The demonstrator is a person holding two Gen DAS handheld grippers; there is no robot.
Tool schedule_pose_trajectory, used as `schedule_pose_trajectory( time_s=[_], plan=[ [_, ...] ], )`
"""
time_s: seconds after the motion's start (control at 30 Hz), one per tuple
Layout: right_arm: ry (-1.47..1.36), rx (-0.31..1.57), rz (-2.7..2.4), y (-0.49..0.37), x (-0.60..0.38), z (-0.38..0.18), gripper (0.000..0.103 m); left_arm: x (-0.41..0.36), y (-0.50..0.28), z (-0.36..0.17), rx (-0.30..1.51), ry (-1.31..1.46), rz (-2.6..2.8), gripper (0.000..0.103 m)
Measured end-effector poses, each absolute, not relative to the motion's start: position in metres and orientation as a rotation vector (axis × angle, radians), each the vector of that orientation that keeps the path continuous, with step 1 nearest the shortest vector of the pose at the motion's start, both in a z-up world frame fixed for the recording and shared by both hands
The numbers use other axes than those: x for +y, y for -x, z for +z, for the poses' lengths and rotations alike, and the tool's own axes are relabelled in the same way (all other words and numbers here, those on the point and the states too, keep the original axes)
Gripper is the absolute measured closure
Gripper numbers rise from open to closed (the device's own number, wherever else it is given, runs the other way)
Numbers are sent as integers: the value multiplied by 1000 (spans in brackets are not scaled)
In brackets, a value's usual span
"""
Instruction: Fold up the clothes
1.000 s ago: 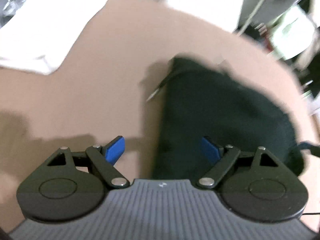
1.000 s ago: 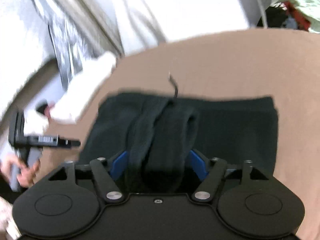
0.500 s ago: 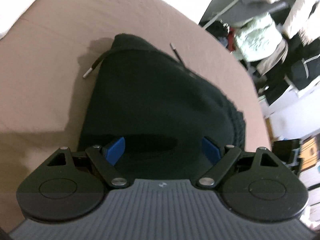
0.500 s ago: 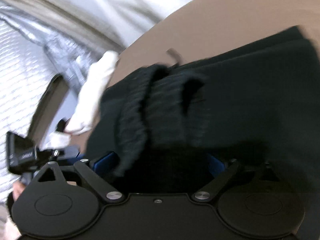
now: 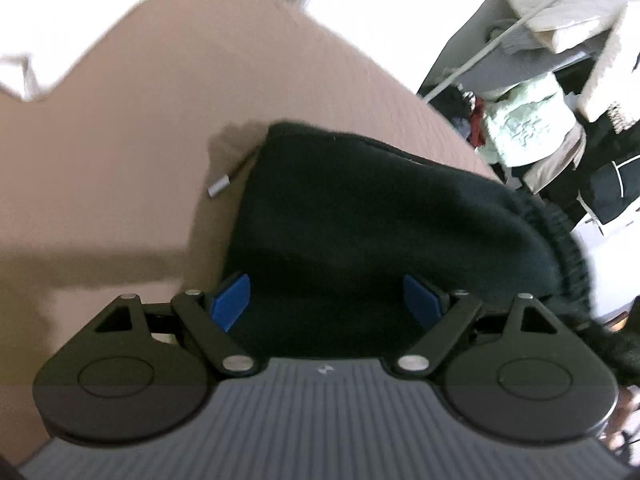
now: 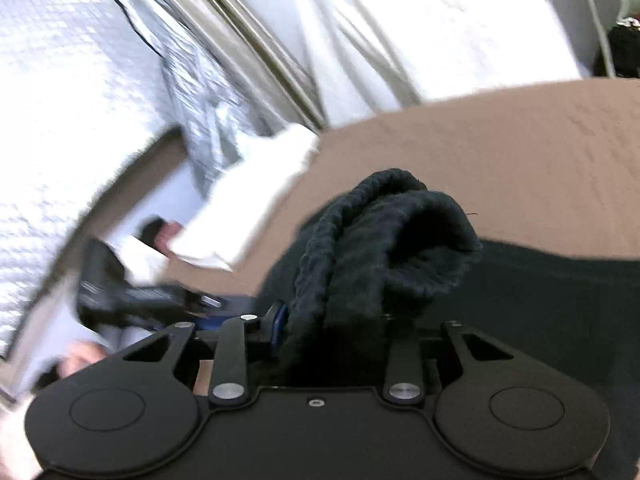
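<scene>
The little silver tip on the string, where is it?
In the left wrist view, the silver tip lies on the brown surface, just left of the black garment.

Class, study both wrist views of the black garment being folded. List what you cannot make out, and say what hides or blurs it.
- Right tool's far blue pad: right wrist view, covered by the bunched black garment.
- Garment's type: both views, folded and cut off by the tool bodies.
- Drawstring: left wrist view, only its tip shows.
- Left tool: whether it touches cloth is unclear.
- Background: right wrist view, motion-blurred.

A lived-in home bedroom: a tan bedsheet (image 5: 168,128) fills the frame's centre, piled clothes (image 5: 532,128) crowd the upper right, and white bedding (image 6: 420,28) lies along the top.
</scene>
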State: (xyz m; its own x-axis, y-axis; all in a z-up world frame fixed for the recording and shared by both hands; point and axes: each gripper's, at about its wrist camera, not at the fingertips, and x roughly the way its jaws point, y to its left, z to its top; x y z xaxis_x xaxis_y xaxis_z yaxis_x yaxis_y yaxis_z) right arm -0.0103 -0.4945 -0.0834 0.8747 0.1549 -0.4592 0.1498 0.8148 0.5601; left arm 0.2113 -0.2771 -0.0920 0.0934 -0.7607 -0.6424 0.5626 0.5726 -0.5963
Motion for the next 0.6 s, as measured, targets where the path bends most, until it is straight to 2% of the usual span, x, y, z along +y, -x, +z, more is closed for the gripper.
schedule_pose_trajectory(
  time_s=[0.1, 0.3, 0.4, 0.53, 0.6],
  plan=[
    [-609, 433, 25, 19, -492, -55, 68, -268, -201, -73, 1002, 259, -1095, 30],
    [-589, 297, -75, 91, -503, -26, 70, -291, -161, -54, 998, 268, -1271, 28],
    [-585, 369, -250, 130, -517, -55, 70, -326, -142, -77, 1082, 102, -1226, 28],
    [-582, 558, -461, 148, -532, -122, 72, -363, -130, -122, 1164, -107, -1132, 28],
    [-706, 519, -450, 161, -544, -136, 73, -369, -126, -126, 1149, -152, -1124, 28]
  ],
)
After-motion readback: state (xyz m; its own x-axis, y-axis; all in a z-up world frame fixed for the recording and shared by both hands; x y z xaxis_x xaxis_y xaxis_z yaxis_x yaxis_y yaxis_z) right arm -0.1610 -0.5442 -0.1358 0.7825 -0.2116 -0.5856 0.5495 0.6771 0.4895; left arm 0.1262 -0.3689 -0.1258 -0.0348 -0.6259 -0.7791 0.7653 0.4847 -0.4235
